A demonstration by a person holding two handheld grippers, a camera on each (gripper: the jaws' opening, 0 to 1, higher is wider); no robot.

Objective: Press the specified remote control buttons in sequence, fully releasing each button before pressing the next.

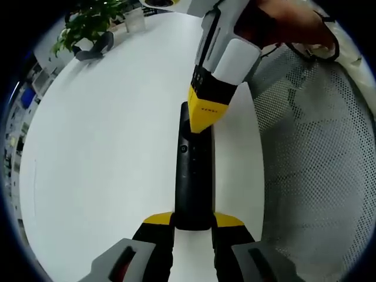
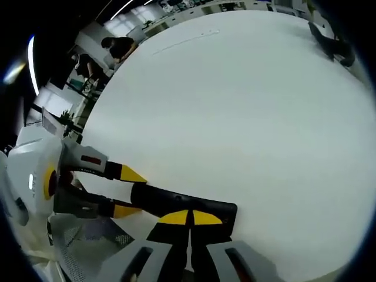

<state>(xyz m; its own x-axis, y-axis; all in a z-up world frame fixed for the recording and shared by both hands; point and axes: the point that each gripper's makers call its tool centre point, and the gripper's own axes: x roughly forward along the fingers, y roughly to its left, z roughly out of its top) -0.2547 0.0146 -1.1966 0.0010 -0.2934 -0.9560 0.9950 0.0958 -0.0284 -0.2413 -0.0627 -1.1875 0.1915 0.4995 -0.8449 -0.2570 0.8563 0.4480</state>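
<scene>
A long black remote [image 1: 192, 176] lies lengthwise on the white table [image 1: 106, 147]. My left gripper [image 1: 194, 220] is shut on the remote's near end, one yellow-tipped jaw on each side. My right gripper [image 1: 205, 114] comes down from above with its yellow tips together, touching the remote's far part just past a small round button [image 1: 184, 148]. In the right gripper view, the right gripper [image 2: 189, 217] is shut with its tips on the remote [image 2: 176, 202], and the left gripper [image 2: 129, 191] holds the remote's end from the left.
A potted plant [image 1: 88, 23], a dark object [image 1: 94, 50] and a clear cup [image 1: 135, 20] stand at the table's far edge. A white mesh chair [image 1: 317, 147] is close on the right. A person's hand [image 1: 294, 23] holds the right gripper. People [image 2: 114, 47] are in the background.
</scene>
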